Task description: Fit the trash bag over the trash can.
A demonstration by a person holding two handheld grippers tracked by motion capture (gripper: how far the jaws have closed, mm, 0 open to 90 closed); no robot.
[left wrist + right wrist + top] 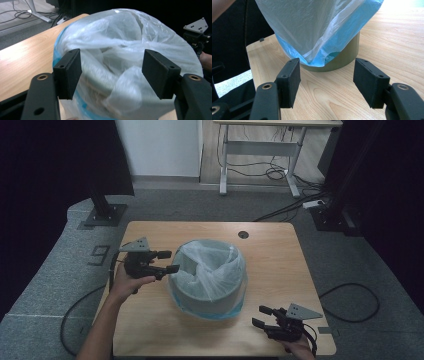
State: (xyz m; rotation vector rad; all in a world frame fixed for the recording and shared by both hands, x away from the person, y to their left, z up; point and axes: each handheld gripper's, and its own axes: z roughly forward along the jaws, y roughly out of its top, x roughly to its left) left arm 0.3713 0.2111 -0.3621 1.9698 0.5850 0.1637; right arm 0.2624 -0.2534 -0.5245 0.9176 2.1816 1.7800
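Observation:
A round olive bin point(210, 300) stands in the middle of the wooden table point(280, 255), lined with a clear, blue-tinted plastic bag point(210, 262) that drapes over its rim and down its sides. My left gripper point(170, 261) hovers at the bin's left side, jaws open and empty, pointing at the bag point(120, 45) near the rim. My right gripper point(259, 316) sits low at the table's front right, open and empty. It faces the bag's hanging blue hem point(322, 57) and the bin's bare base point(347, 55), a short way off.
A cable hole point(243, 234) lies in the table behind the bin. Grey carpet surrounds the table, with a black stand base point(104, 214) at the back left, a white desk frame point(260, 150) and loose cables point(350, 302) beyond.

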